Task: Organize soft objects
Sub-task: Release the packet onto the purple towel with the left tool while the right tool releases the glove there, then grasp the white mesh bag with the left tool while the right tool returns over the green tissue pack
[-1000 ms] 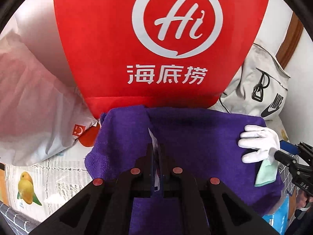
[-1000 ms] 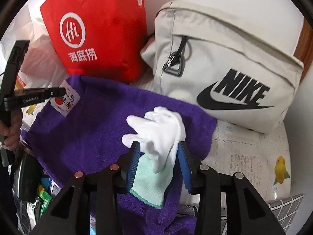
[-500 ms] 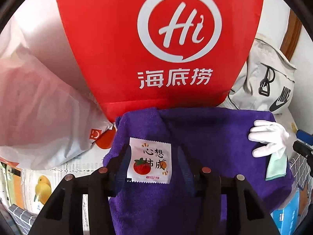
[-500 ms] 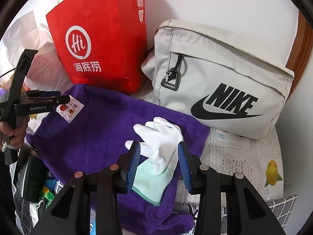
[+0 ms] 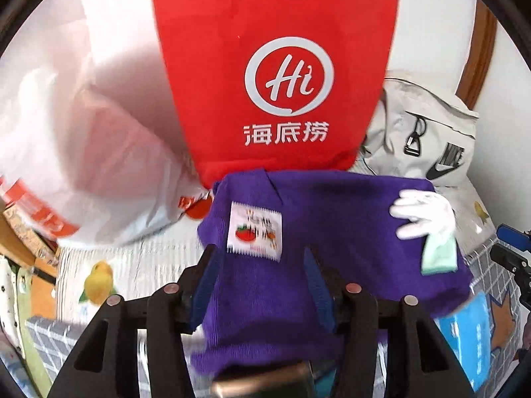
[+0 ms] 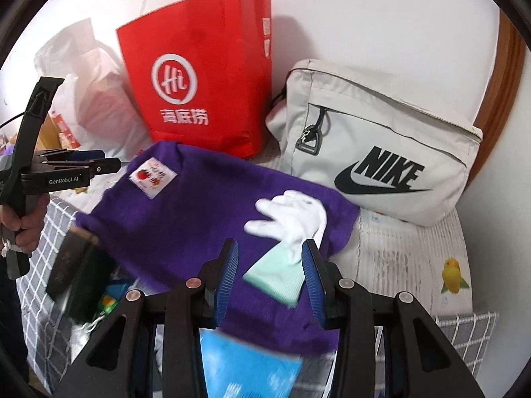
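A purple towel (image 5: 335, 225) (image 6: 199, 222) lies spread on the table. A white sachet with a tomato print (image 5: 255, 230) (image 6: 152, 177) lies on its left part. A white glove with a mint cuff (image 5: 428, 229) (image 6: 288, 229) lies on its right part. My left gripper (image 5: 259, 258) is open, just short of the sachet and holding nothing. It also shows in the right wrist view (image 6: 99, 164). My right gripper (image 6: 270, 252) is open with the glove's cuff between its fingers, not clamped.
A red paper bag (image 5: 278, 76) (image 6: 199, 76) stands behind the towel, a pale plastic bag (image 5: 83, 152) to its left, a grey Nike bag (image 6: 378, 152) to its right. A blue packet (image 6: 245, 364) and a dark object (image 6: 73, 275) lie at the near edge.
My left gripper opened and let go of the sachet, which now lies flat on the towel, then drew back. My right gripper opened off the glove and drew back too.
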